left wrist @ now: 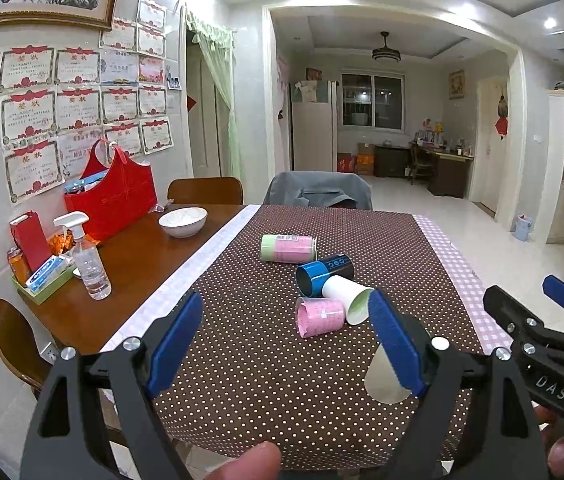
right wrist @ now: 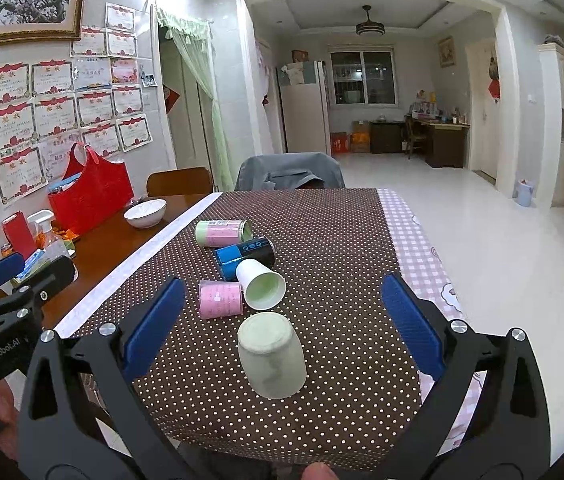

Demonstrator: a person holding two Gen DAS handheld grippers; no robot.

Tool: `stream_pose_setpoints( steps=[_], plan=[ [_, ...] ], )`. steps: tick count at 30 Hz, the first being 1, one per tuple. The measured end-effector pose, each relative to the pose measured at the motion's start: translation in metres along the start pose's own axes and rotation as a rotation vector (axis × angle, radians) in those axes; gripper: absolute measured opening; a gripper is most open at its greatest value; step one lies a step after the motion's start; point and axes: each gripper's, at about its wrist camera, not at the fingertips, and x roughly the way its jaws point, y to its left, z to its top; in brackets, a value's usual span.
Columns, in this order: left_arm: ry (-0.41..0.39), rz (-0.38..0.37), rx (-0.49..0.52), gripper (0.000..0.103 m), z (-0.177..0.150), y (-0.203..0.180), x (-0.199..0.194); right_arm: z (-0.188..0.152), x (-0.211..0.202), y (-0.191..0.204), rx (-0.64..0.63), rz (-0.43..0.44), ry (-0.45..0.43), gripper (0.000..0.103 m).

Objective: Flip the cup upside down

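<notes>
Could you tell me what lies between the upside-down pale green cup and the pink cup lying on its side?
Only bare dotted tablecloth separates the upside-down pale green cup from the pink cup, as the right wrist view shows.

Open left tongs (left wrist: pixel 286 344) face four toppled cups (left wrist: pixel 324 280).

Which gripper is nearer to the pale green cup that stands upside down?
Right. The right gripper has its open jaws on either side of the pale green cup. The left gripper is to the cup's left, its right finger beside it.
</notes>
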Motion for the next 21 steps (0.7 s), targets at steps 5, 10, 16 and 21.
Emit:
stream_pose_setpoints(
  steps=[5, 10, 16, 21],
  plan=[
    [0.002, 0.003, -0.002, 0.084, 0.0005, -0.0003, 0.0000, -0.0001, 0.0007, 0.0007, 0.002, 0.003, 0.003, 0.097],
    [-0.011, -0.012, -0.004, 0.084, -0.0005, -0.0002, -0.0017, -0.0012, -0.0001, 0.0024, 0.004, 0.005, 0.008, 0.097],
    [-0.008, -0.001, 0.002, 0.084, -0.0013, -0.0013, -0.0001, -0.0011, -0.0001, 0.0016, 0.005, 0.006, 0.011, 0.097],
    [0.016, 0.018, -0.001, 0.084, -0.0014, -0.0002, 0.0054, -0.0001, 0.0026, 0.0000, 0.008, 0.007, 0.012, 0.097]
  ],
)
